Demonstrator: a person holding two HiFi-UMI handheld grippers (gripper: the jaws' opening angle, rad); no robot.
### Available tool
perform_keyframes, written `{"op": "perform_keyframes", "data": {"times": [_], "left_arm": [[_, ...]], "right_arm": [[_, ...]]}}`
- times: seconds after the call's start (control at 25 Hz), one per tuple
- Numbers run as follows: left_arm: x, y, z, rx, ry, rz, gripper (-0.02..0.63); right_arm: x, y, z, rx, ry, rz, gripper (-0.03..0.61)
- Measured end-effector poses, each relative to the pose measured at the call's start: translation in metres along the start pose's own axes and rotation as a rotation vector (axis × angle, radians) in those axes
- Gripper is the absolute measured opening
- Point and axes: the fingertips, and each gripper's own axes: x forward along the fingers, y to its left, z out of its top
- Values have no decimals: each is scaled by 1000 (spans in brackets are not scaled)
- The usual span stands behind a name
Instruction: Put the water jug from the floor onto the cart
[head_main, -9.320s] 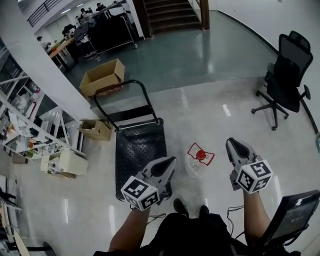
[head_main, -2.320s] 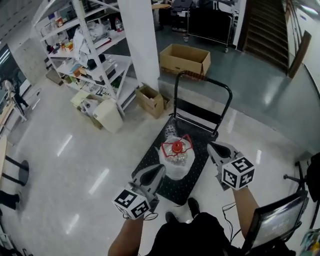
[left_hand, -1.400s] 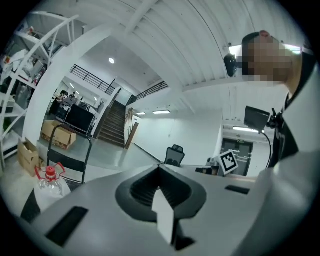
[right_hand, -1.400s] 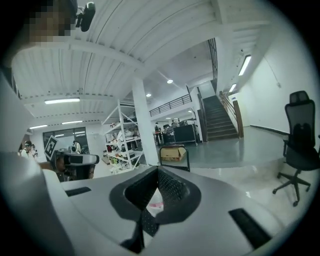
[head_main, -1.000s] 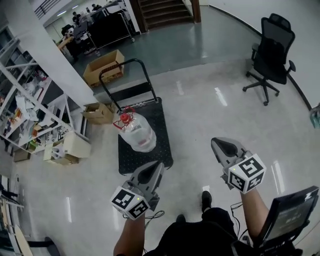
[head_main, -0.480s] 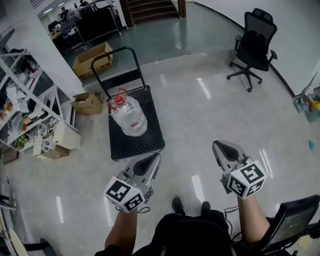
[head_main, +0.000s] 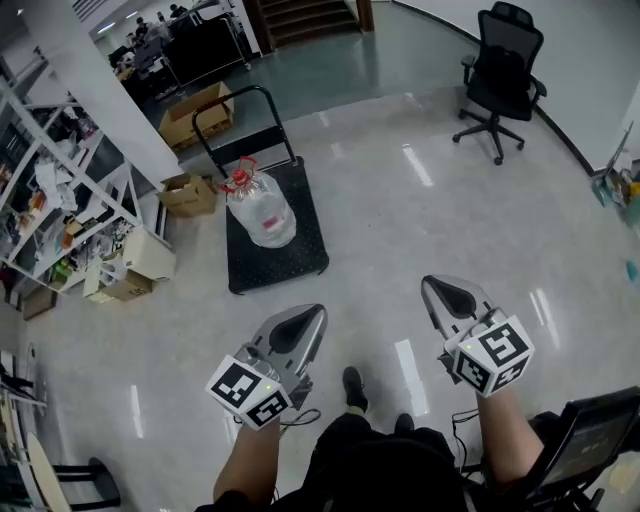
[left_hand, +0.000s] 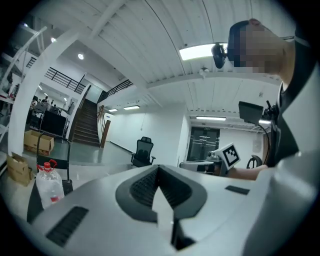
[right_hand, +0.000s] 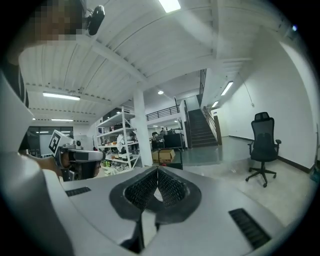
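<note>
The clear water jug (head_main: 262, 212) with a red cap stands upright on the black platform cart (head_main: 272, 258), far ahead and to the left in the head view. It also shows small at the left edge of the left gripper view, as the jug (left_hand: 49, 184) on the cart. My left gripper (head_main: 308, 320) is shut and empty, well short of the cart. My right gripper (head_main: 440, 292) is shut too, with nothing in it, out over bare floor. Each gripper view shows the jaws meeting at their tips: left gripper (left_hand: 159, 168), right gripper (right_hand: 158, 171).
A black office chair (head_main: 503, 78) stands at the far right. Shelves (head_main: 60, 190) with clutter and cardboard boxes (head_main: 190, 195) line the left. A larger open box (head_main: 204, 112) sits behind the cart's handle. Stairs (head_main: 300, 15) rise at the back. A white pillar (head_main: 90, 70) stands left.
The view has drawn back from the cart: the jug and cart now lie farther ahead. Both grippers moved away with me, still shut and empty.
</note>
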Motion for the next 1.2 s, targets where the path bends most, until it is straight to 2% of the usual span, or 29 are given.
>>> {"op": "perform_keyframes", "data": {"times": [0.16,0.28,0.44,0.64,0.76,1.0,1.2], "left_arm": [[-22,-70,-16,0,29,29,2],[-46,-94,-22,26,56,39,2],[-73,-104,-23,-4,43,70,2],[-113,-114,-32,-13,25,61,2],[-149,-119,-48,-38,18,47,2],[-228,-109,-86,-12,73,-20,2],[-269,-116,-65,-13,3,-34,2]], "right_arm": [[-61,6,-19,-8,3,25,2],[-79,21,-23,13,-12,34,2],[-95,45,-18,-12,-20,47,2],[-118,83,-20,-16,-34,25,2],[-130,116,-36,-23,-26,-2,2],[-133,200,-73,-5,17,-50,2],[-148,254,-62,-38,19,-52,2]]}}
